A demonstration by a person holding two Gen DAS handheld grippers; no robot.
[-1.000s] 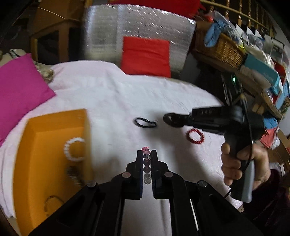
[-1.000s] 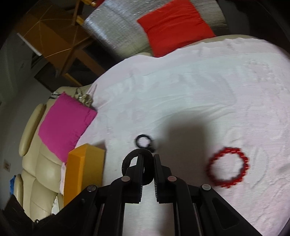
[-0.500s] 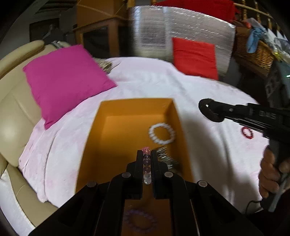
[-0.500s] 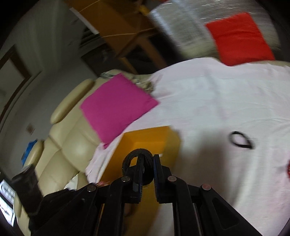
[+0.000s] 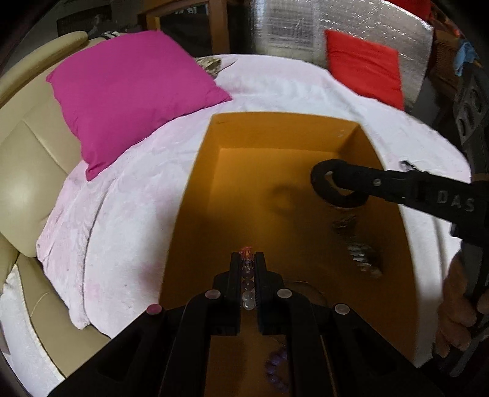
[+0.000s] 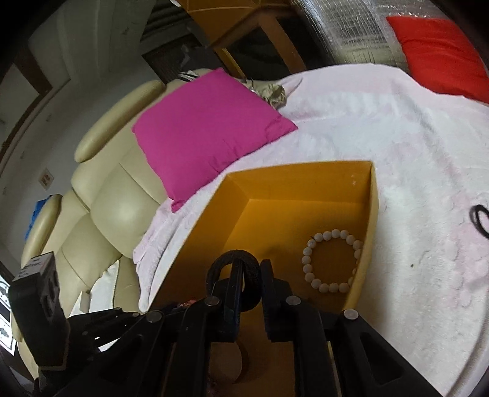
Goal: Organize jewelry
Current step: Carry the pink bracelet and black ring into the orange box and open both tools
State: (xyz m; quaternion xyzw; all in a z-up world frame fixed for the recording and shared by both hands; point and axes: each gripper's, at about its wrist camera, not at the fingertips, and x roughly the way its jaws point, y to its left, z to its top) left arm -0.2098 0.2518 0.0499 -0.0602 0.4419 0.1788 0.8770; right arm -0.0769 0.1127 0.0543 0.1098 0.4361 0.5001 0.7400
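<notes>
a cream sofa (image 6: 101,207) runs along the left side, draped with a pale pink blanket (image 5: 275,88) that covers most of what is in front of me. a big magenta cushion (image 5: 131,91) rests on the sofa at the blanket's edge, and a smaller red cushion (image 5: 363,67) leans against a silver padded panel (image 5: 351,27) at the far side.

on the blanket sits an open orange box (image 5: 207,171), and both tools are over it. inside, near its right wall, lies a white bead bracelet (image 6: 331,261); a darker metallic piece (image 5: 357,244) lies blurred on the floor of the box, and some purple beads (image 5: 276,369) show under the left tool, too smeared to make out.

the left gripper (image 5: 247,259) points down into the box, its jaws clenched on a string of clear and pinkish beads (image 5: 247,284) that sits in the slot between the fingers.

the right gripper (image 6: 249,274), held by a hand (image 5: 458,308), reaches in over the box's right side. its jaws are opening, with a black hair tie (image 6: 232,271) still looped between them and against the left finger.

another black loop (image 6: 481,221) lies out on the blanket, right of the box.
</notes>
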